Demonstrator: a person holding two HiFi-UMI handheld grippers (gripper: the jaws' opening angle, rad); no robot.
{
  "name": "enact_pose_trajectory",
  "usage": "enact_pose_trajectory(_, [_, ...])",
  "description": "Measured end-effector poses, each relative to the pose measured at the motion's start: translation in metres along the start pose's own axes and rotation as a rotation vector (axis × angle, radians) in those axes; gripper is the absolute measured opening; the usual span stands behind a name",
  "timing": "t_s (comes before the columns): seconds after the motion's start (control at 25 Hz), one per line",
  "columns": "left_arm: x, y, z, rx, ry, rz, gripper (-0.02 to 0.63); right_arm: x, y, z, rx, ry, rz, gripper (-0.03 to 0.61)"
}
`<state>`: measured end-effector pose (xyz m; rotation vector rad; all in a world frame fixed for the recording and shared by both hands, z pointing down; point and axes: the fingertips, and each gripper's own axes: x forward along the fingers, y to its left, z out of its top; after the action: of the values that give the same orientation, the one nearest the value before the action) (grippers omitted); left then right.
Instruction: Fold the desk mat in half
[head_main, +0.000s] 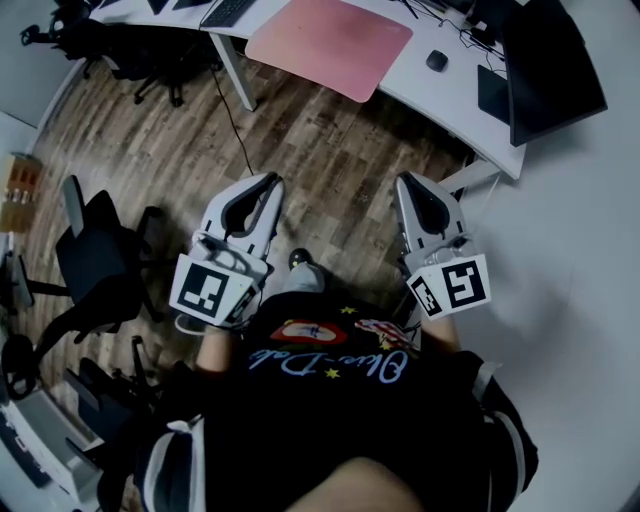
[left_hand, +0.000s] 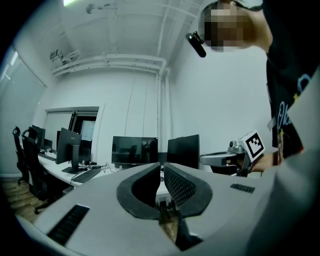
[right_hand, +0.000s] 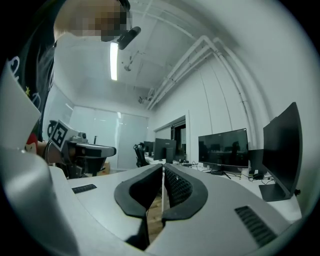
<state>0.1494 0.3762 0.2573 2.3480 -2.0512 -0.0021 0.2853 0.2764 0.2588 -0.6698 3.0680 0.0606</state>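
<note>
A pink desk mat (head_main: 330, 42) lies flat and unfolded on the white desk (head_main: 420, 85) at the top of the head view, one corner hanging over the desk's near edge. My left gripper (head_main: 272, 181) and right gripper (head_main: 404, 181) are held level in front of the person's body, over the wooden floor, well short of the mat. Both are shut with nothing between the jaws. In the left gripper view the left gripper (left_hand: 161, 166) has its tips touching. The right gripper (right_hand: 162, 167) looks the same in its own view. The mat is in neither gripper view.
On the desk lie a black mouse (head_main: 436, 60), a keyboard (head_main: 228, 11) and dark monitors (head_main: 550, 65). Black office chairs (head_main: 100, 255) stand at the left on the wooden floor (head_main: 330, 170). A desk leg (head_main: 238, 72) and a cable reach the floor. Monitors (left_hand: 134, 150) line the desks.
</note>
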Motion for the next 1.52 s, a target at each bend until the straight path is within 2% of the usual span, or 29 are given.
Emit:
enact_pose_trajectory(0.24, [0.021,0.032,-0.002,-0.006,-0.006,-0.015,0.009,0.029,-0.008,-0.001,-0.019,0.032,-0.016,0.008])
enact_pose_trajectory(0.36, [0.031,0.049,-0.004,-0.009,-0.006,-0.016,0.072,0.045,-0.013,-0.001,-0.034,0.046,-0.032,0.061])
enact_pose_trajectory(0.64, [0.039,0.094,-0.010,-0.003,0.003,0.002,0.095,0.084,-0.014,-0.005,-0.055,0.071,-0.055,0.074])
enact_pose_trajectory(0.88, [0.032,0.131,-0.029,0.035,0.063,0.077,0.109,0.106,-0.006,-0.009,-0.080,0.097,-0.064,0.092])
enact_pose_trajectory(1.16, [0.033,0.157,-0.041,0.042,0.087,0.120,0.121,0.124,-0.010,-0.023,-0.089,0.147,-0.077,0.111])
enact_pose_trajectory(1.52, [0.059,0.202,-0.048,0.129,0.130,0.198,0.138,0.179,-0.041,-0.040,-0.076,0.156,-0.072,0.123])
